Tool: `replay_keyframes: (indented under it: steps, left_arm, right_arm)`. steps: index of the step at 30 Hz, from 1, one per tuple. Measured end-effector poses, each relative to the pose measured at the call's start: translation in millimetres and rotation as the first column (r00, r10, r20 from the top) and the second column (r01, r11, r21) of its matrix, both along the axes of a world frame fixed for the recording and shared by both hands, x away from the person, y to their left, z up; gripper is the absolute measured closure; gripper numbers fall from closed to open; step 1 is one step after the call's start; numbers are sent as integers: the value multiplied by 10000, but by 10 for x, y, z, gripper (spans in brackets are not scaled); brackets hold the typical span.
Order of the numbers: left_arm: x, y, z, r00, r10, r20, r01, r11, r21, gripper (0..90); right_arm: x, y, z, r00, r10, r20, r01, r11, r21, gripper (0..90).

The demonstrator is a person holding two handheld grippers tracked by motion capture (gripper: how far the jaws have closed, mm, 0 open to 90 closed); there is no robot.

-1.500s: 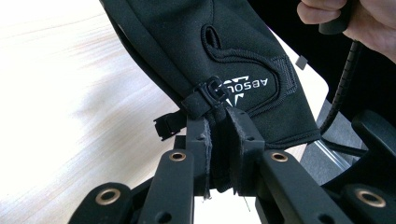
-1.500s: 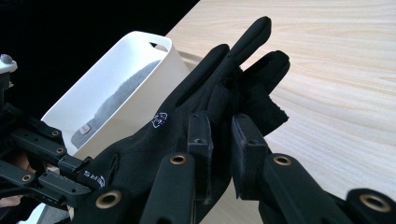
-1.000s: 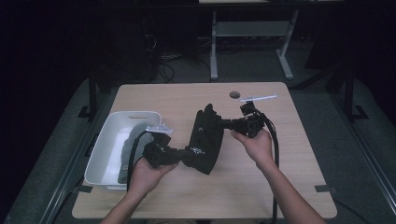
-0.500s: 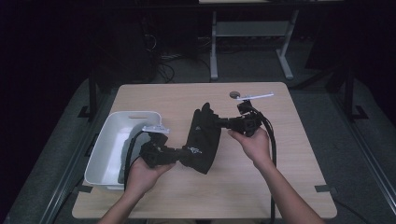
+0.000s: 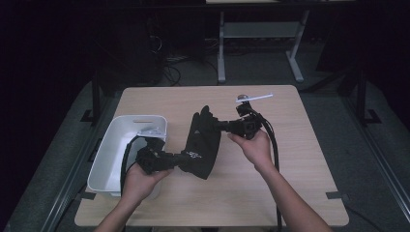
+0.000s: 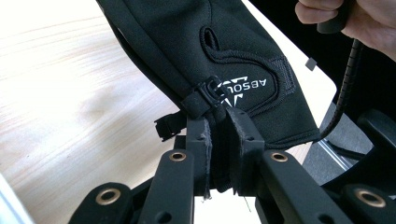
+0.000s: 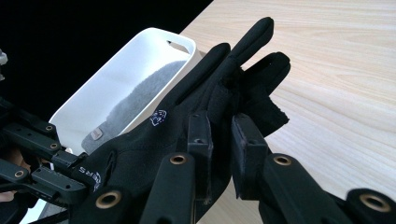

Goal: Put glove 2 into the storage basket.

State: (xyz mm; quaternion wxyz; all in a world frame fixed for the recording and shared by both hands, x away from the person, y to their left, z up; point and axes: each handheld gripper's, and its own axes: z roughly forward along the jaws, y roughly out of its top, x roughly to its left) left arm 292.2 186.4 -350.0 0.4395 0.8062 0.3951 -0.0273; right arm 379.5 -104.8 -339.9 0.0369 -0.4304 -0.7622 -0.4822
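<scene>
A black glove (image 5: 203,142) hangs stretched between both grippers above the table's middle. My left gripper (image 5: 185,158) is shut on its cuff end; in the left gripper view the jaws (image 6: 222,140) pinch the cuff beside a small clip, below the glove's (image 6: 224,51) white logo. My right gripper (image 5: 218,126) is shut on the finger end. In the right gripper view its pads (image 7: 201,135) squeeze the fabric where the glove fingers (image 7: 243,70) begin, and the fingers point away over the table. The left gripper (image 7: 46,172) shows at the lower left there.
A white bin (image 5: 109,159) stands at the table's left edge with a grey cloth (image 7: 135,98) inside. A thin white stick (image 5: 255,97) and a small round object (image 5: 244,96) lie at the back right. Dark floor and a metal stand lie beyond the table.
The glove and both grippers have drifted slightly to the left. Both grips are unchanged.
</scene>
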Motion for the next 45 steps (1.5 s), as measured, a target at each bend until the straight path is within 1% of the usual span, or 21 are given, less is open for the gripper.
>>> replay_keyframes:
  steps: [9, 19, 25, 26, 29, 30, 34, 37, 38, 45]
  left_arm:
    - [-11, 142, 30, 9998, 175, 57, -175, 9998, 9, 800]
    - [-24, 282, 66, 9990, 426, 101, -426, 9991, 22, 800]
    - [-29, 344, 88, 9985, 532, 150, -533, 9986, 58, 800]
    - [-29, 351, 91, 9984, 547, 171, -548, 9985, 62, 800]
    - [-30, 392, 99, 9981, 586, 183, -587, 9983, 63, 800]
    - [-34, 405, 104, 9977, 661, 134, -662, 9978, 47, 801]
    - [-37, 475, 115, 9969, 768, 158, -769, 9970, 40, 801]
    - [-39, 526, 122, 9961, 856, 226, -858, 9963, 84, 802]
    - [-43, 537, 123, 9954, 937, 200, -939, 9956, 59, 802]
    - [-49, 647, 133, 9942, 1059, 183, -1062, 9943, 121, 802]
  right_arm:
    - [48, 155, 28, 9997, 233, 53, -234, 9997, 97, 791]
    - [94, 291, 71, 9990, 450, -19, -449, 9981, 432, 791]
    - [127, 346, 79, 9983, 581, -33, -576, 9955, 754, 792]
    - [132, 358, 83, 9982, 595, -35, -591, 9957, 712, 791]
    - [145, 394, 95, 9979, 643, -51, -637, 9948, 796, 791]
    - [152, 411, 98, 9975, 702, -17, -698, 9942, 819, 791]
    - [168, 478, 113, 9970, 772, -102, -761, 9935, 851, 791]
    - [187, 530, 120, 9962, 869, -75, -860, 9926, 860, 791]
    - [192, 549, 122, 9961, 877, -59, -868, 9921, 900, 791]
    - [228, 679, 135, 9943, 1062, -13, -1057, 9902, 919, 791]
